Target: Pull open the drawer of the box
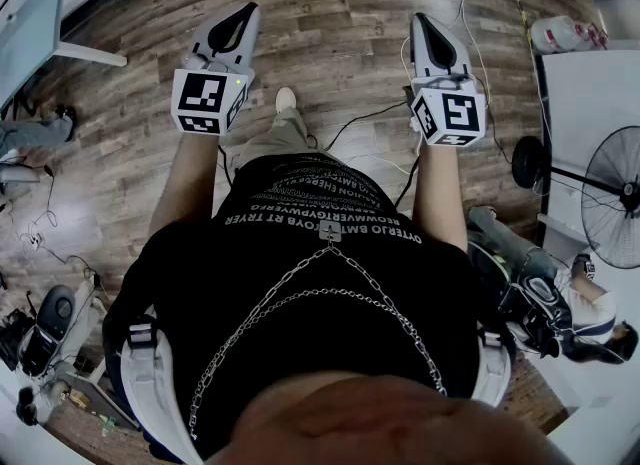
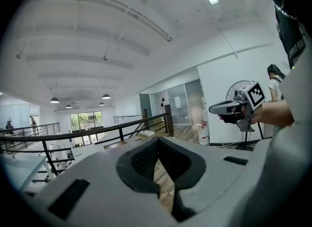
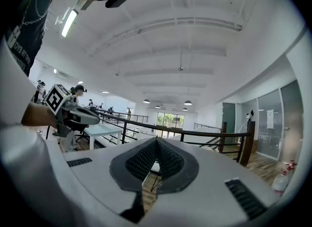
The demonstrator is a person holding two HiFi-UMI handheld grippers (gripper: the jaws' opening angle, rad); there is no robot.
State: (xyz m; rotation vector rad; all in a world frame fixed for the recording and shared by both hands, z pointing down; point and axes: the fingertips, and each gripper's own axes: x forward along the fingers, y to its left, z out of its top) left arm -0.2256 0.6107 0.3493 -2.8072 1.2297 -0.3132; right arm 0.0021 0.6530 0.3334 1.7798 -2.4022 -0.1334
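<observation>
no box and no drawer showing in any view rn, so i'm judging the pull as not started. operator's standing on the floor [image 1: 340,13], holding both tools out in front, approx level and well apart.

left gripper [image 1: 243,13]: jaws are sitting together at the tips, nothing betw them. right gripper [image 1: 419,21]: same, jaws together, empty.

i'm reading this as a ready pose. nothing's sitting near enough to reach, so no reason to be opening. jaws will need to be parting before going for a drawer front or handle.

view diffs:
- head view's giving me the layout underfoot: cables [image 1: 365,118] running across the floor and a fan [image 1: 612,196] at the right edge. it isn't showing clearly how the tips are meeting.
- gripper views are giving that: tips touching, only floor showing thru the gap behind them.
- both are also looking out over a railing [image 2: 97,134] into an open hall w/ lamps [image 2: 106,96] overhead, and each is catching the other gripper side-on.
- left gripper view's also picking up a bottle [image 2: 203,132] by the wall. right gripper view's picking up a desk [image 3: 100,129].
</observation>
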